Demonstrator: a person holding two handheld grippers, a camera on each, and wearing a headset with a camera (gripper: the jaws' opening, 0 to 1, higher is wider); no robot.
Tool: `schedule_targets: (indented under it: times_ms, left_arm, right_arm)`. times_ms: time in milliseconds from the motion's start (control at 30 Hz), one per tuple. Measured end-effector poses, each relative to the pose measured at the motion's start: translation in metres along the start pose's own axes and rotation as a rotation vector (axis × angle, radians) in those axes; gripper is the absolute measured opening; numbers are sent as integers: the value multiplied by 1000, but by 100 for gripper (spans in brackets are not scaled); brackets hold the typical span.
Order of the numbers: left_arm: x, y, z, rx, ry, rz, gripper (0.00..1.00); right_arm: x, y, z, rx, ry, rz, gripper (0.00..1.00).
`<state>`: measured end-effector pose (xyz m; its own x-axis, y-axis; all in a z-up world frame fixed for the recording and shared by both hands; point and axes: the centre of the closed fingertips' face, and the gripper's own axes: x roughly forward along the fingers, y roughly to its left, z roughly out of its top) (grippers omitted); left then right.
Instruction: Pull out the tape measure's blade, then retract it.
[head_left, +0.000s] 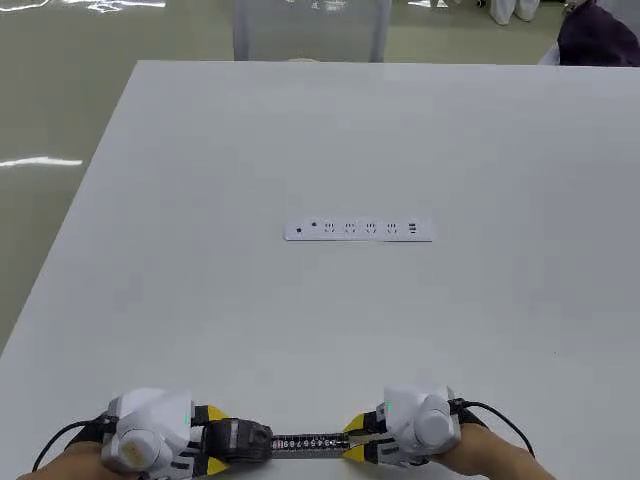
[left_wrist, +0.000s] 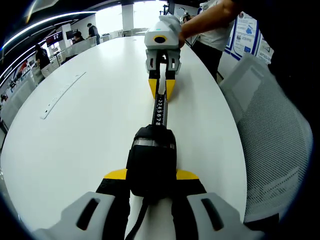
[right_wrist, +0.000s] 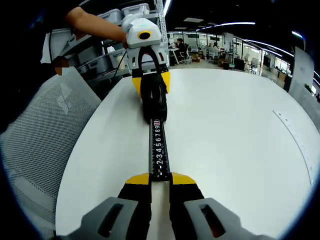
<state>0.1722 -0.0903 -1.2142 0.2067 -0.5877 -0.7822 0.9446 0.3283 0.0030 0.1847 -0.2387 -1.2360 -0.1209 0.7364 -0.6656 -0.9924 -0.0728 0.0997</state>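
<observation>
A black tape measure case (head_left: 240, 440) lies at the white table's near edge, held by my left gripper (head_left: 213, 442), which is shut on the case (left_wrist: 151, 162). A short length of black blade (head_left: 310, 442) with white numerals runs from the case to my right gripper (head_left: 357, 440). In the right gripper view the right gripper (right_wrist: 160, 178) is shut on the blade's end, and the blade (right_wrist: 158, 149) leads away to the case (right_wrist: 153, 96). In the left gripper view the blade (left_wrist: 158, 111) stretches toward the right gripper (left_wrist: 161, 88).
A white power strip (head_left: 359, 230) lies flat mid-table. A mesh chair back (head_left: 310, 30) stands beyond the far edge of the table (head_left: 300, 150). A grey mesh chair (left_wrist: 272, 125) sits close beside the table near me.
</observation>
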Motion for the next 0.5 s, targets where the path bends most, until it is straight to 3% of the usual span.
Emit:
schedule_targets:
  times_ms: [500]
  left_arm:
    - [0,0,0,-1,3,1,27]
  right_arm:
    - [-7,0,-7,-2,-1,0,10]
